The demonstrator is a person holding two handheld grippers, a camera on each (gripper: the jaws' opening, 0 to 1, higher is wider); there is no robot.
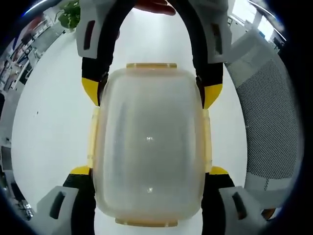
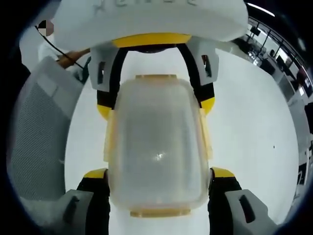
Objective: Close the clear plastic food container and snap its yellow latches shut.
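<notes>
Left gripper (image 1: 149, 174) has its two yellow-tipped black jaws spread wide, one on each long side of the clear plastic food container (image 1: 149, 142), tips right at the side walls near the view's bottom; contact can't be confirmed, so it's open around the box, not clamped. Right gripper (image 2: 159, 175) same deal in the right gripper view: jaws apart, flanking the container (image 2: 157, 147) at its near end, tips just beside the walls. Each gripper also appears opposite in the other's view, right gripper (image 1: 151, 90) at the far end in the left gripper view, left gripper (image 2: 155, 105) at the far end in the right gripper view, both also straddling the box. Writing: faint embossed letters on the white housing (image 2: 146, 17) at the top of the right gripper view, too cut off and blurred to read; no label legible on the container. Container is a rounded rectangle, frosted-clear lid on top, pale yellow latches (image 1: 150, 65) on all four edges, side ones (image 1: 93, 139) lying along the walls; whether they're snapped can't be told. It sits on a white table (image 1: 54, 112), centred between the two grippers. Grey mesh chair back (image 1: 271, 117) beside the table; green plant (image 1: 68, 14) far off.
</notes>
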